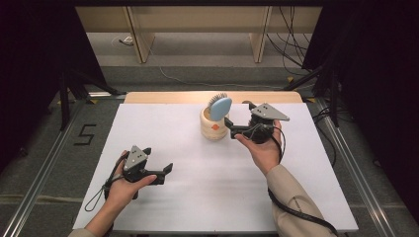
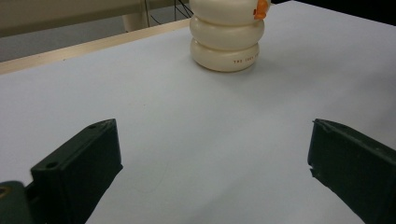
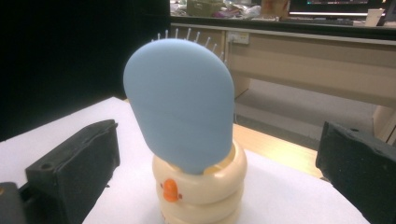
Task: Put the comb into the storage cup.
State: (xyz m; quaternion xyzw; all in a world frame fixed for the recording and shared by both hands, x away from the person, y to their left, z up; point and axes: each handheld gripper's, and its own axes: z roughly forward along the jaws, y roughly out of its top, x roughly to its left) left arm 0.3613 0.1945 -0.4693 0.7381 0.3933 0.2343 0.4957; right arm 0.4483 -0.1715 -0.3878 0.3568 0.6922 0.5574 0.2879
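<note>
The right gripper (image 1: 232,127) is sitting in the person's right hand (image 1: 262,148), at the far right part of the white table (image 1: 207,197). Its 2 black jaws are standing wide open and they are holding nothing. They are pointing left at the cream plastic holder shaped like stacked rings (image 1: 214,126). The jaw tips are just beside the holder, and I cannot tell if they are touching it. In the right gripper view, the holder (image 3: 201,186) is showing between the 2 jaws, a bit farther off.

A light blue oval plastic hairbrush (image 1: 220,107) is standing in the holder with its head up. It is leaning a little. In the right gripper view, the smooth blue back of the brush (image 3: 180,105) is facing the camera, and thin bristles are poking out behind its top. A small orange bump (image 3: 171,190) is sitting on the front of the holder.

The left gripper (image 1: 165,170) is sitting in the person's left hand (image 1: 123,187), at the near left part of the table. Its 2 jaws are wide open too, with nothing between them. It is well apart from the holder. In the left gripper view, the holder (image 2: 227,42) is standing far off on the white table (image 2: 210,140).
</note>
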